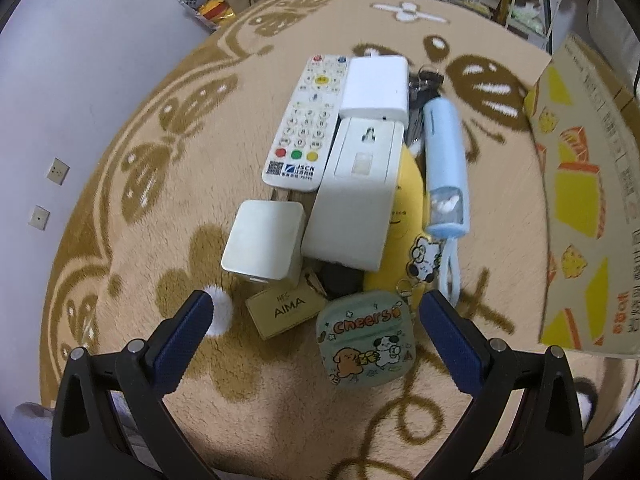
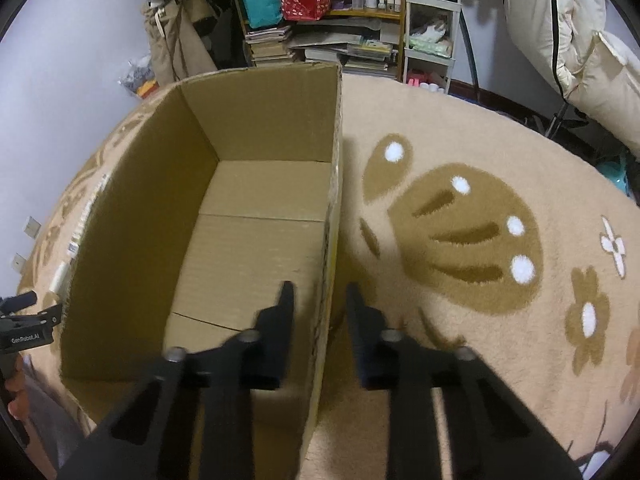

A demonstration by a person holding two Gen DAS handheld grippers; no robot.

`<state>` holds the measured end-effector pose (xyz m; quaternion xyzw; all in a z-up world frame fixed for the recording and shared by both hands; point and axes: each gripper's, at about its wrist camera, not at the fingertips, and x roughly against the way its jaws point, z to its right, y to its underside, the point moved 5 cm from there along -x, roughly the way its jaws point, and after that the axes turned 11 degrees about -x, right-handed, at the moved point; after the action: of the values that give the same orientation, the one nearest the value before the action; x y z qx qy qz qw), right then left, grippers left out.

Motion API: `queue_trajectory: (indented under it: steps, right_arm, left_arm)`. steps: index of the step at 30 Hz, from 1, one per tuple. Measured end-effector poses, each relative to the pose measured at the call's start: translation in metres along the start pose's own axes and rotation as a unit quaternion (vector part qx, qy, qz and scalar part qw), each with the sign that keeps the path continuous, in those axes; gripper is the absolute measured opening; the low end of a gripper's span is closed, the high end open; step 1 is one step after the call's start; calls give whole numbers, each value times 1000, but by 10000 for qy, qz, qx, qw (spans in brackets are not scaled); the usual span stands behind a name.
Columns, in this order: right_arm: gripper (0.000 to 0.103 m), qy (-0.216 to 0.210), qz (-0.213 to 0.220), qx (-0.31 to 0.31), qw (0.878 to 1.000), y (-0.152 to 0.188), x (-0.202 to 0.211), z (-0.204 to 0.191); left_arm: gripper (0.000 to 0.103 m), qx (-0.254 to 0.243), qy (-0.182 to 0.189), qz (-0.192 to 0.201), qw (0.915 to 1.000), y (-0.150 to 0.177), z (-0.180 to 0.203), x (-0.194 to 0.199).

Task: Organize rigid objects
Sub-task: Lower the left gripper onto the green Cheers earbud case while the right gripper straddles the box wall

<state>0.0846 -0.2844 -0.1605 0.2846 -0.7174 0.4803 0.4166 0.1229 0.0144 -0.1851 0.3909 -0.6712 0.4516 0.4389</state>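
Note:
A pile of small items lies on the beige rug (image 1: 160, 208): a white remote (image 1: 304, 120), a white adapter (image 1: 376, 84), a long white box (image 1: 356, 188), a white cube charger (image 1: 262, 244), a light blue tube (image 1: 444, 160), a yellow plush (image 1: 404, 216), a gold AIMA tag (image 1: 286, 312) and a green "Cheers" case (image 1: 364, 340). My left gripper (image 1: 316, 304) is open just before the pile, its fingers either side of the tag and case. My right gripper (image 2: 320, 292) is open and straddles the right wall of an empty cardboard box (image 2: 140, 220).
The printed outside of the cardboard box (image 1: 592, 200) stands right of the pile. A panda keychain (image 1: 424, 260) and dark keys (image 1: 428, 78) lie among the items. Shelves with books (image 2: 340, 48), a white cart (image 2: 430, 36) and hanging bedding (image 2: 580, 40) line the far side.

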Motion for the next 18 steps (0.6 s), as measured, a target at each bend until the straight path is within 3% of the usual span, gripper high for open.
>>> queue_trajectory:
  steps: [4,9,18]
  right_arm:
    - [10,-69,-45,-96,9999,1,-1,4]
    - [10,-16,-28,-23,10000,2,0,2]
    - [10,1,-48,-5,10000,2,0,1]
  left_arm:
    - [102,-184,-185,-109,9996,2,4,-6]
    - [98,-259,-155,-79,9995,4,7,-4]
    - [57,-125,635,-69,9979,6,15,1]
